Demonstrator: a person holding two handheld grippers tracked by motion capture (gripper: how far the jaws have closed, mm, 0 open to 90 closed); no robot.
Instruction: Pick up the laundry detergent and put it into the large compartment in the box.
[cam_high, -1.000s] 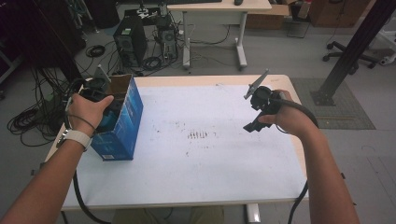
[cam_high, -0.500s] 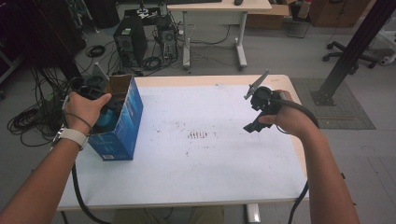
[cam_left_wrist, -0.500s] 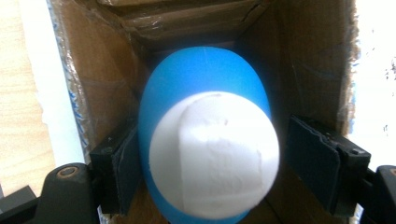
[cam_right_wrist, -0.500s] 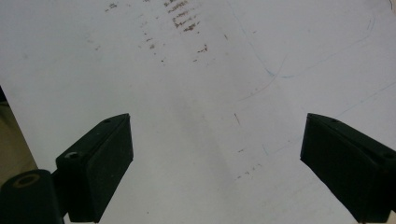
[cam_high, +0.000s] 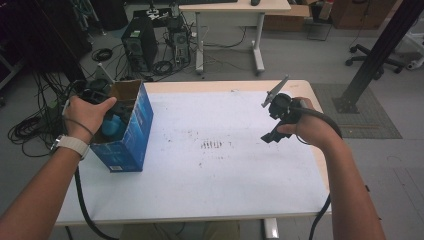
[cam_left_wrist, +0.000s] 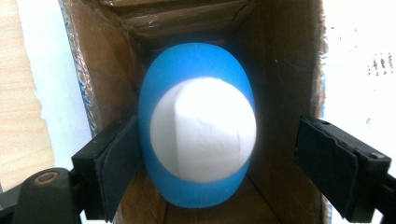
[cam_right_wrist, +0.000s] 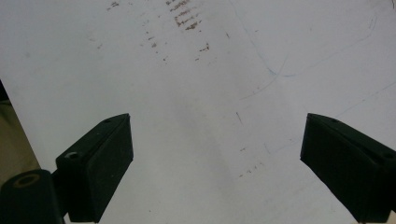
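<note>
**Egg in the box, grip let go**

At the left edge of the bench (cam_high: 210, 200) stands the blue carton box (cam_high: 131, 135), open at the top, and the left gripper (cam_left_wrist: 212, 154) reaches down into its mouth. Inside sits the blue-and-white egg (cam_left_wrist: 198, 123), low in the box between the brown walls. The jaws have just been opening: in the left gripper view the right pad stands well clear of the egg, while the left pad is just beside or barely touching its flank, so nothing is clamped. As I judge it, the placing is done and what is left is to lift the gripper out.

The egg's long axis runs down the box, roughly in line with the gripper; one end, capped in white, faces up toward the opening.

Over at the right, the right gripper (cam_high: 275, 117) hangs above the bare bench top, well apart from the box, jaws wide open on nothing.
</note>
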